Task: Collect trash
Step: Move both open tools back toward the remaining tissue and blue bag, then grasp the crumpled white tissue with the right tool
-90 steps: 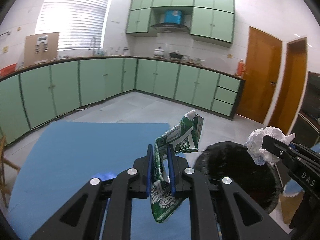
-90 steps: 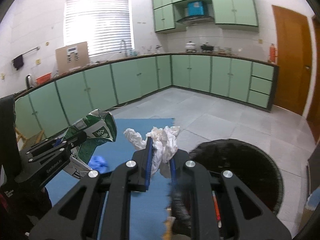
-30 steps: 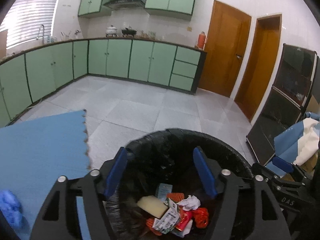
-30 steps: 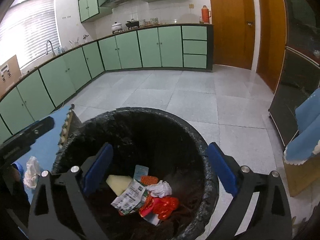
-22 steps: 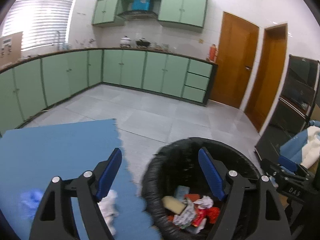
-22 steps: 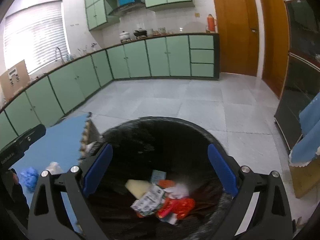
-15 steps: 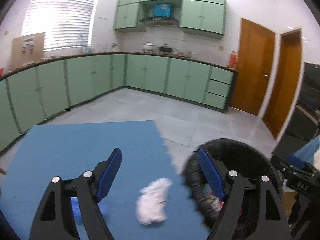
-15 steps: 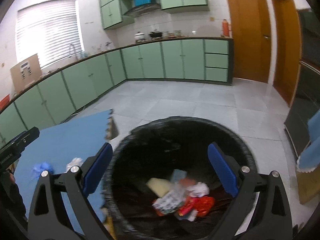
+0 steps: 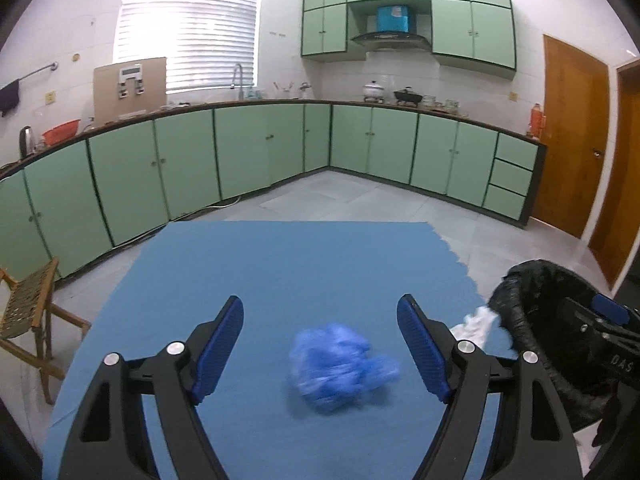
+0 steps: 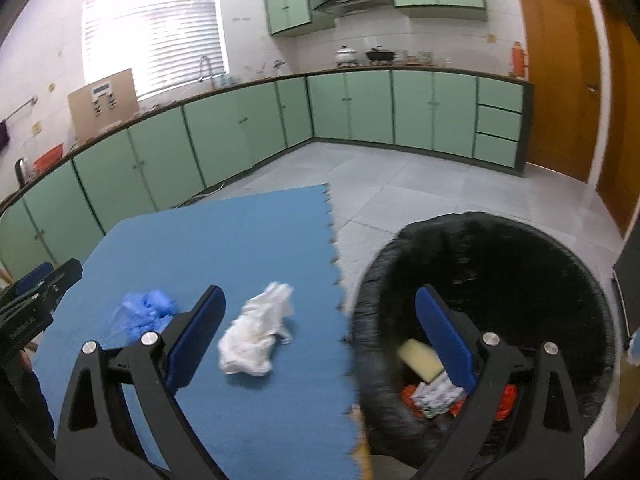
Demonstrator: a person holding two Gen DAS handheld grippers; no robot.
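Note:
A crumpled blue plastic wad [image 9: 340, 364] lies on the blue foam mat [image 9: 280, 272], between and just ahead of my open, empty left gripper [image 9: 320, 352]. It also shows in the right wrist view [image 10: 146, 312]. A crumpled white tissue [image 10: 256, 336] lies on the mat near its jagged right edge, just inside the left finger of my open, empty right gripper [image 10: 320, 352]. The tissue also shows in the left wrist view [image 9: 474, 326]. The black-lined trash bin [image 10: 492, 264] stands right of the mat and holds several wrappers [image 10: 436, 392].
Green cabinets [image 9: 260, 152] run along the far walls of the tiled kitchen. A wooden stool [image 9: 28, 312] stands left of the mat. Wooden doors [image 9: 572, 136] are at the right. The bin also shows in the left wrist view [image 9: 532, 320].
Both grippers have swung left, away from over the bin to over the mat. The blue wad now sits between the left fingers, the white tissue by the right gripper.

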